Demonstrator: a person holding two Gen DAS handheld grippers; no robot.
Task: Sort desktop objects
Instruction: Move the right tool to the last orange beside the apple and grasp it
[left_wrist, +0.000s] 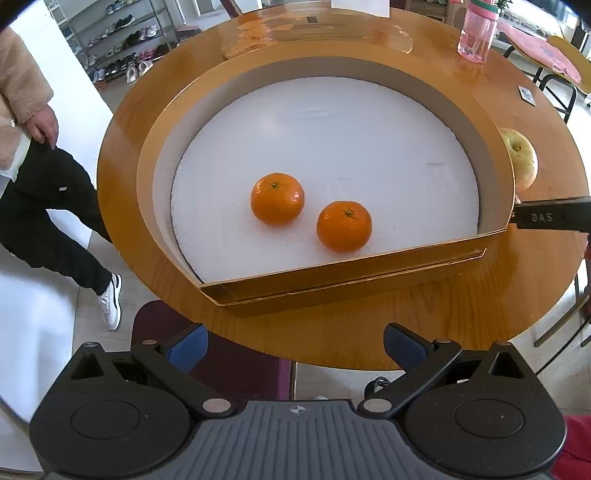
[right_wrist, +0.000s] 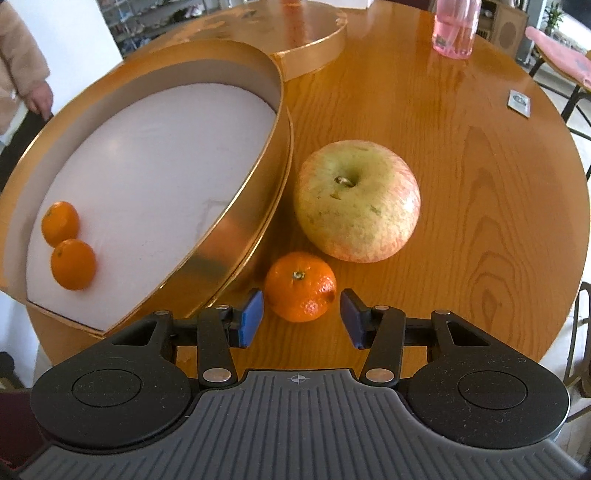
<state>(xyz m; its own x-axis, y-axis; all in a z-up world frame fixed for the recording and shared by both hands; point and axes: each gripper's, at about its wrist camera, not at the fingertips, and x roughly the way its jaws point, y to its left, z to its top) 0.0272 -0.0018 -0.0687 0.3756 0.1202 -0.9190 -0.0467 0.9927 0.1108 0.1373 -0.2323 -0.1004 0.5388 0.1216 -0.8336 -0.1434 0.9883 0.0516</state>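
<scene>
Between the right gripper's (right_wrist: 302, 317) jaws, a mandarin (right_wrist: 300, 286), untouched.

A round wooden worktop (right_wrist: 461, 155) carries a shallow gold box (right_wrist: 255, 206) on its left half, reaching the near edge. Behind it, toward the far edge, lies the gold lid (right_wrist: 310, 48). Just right of the box sit an apple (right_wrist: 358, 201) and, nearer, a mandarin (right_wrist: 300, 286). A pink bottle (right_wrist: 456, 29) stands at the far edge; a small packet (right_wrist: 519, 104) lies near the right edge.
</scene>
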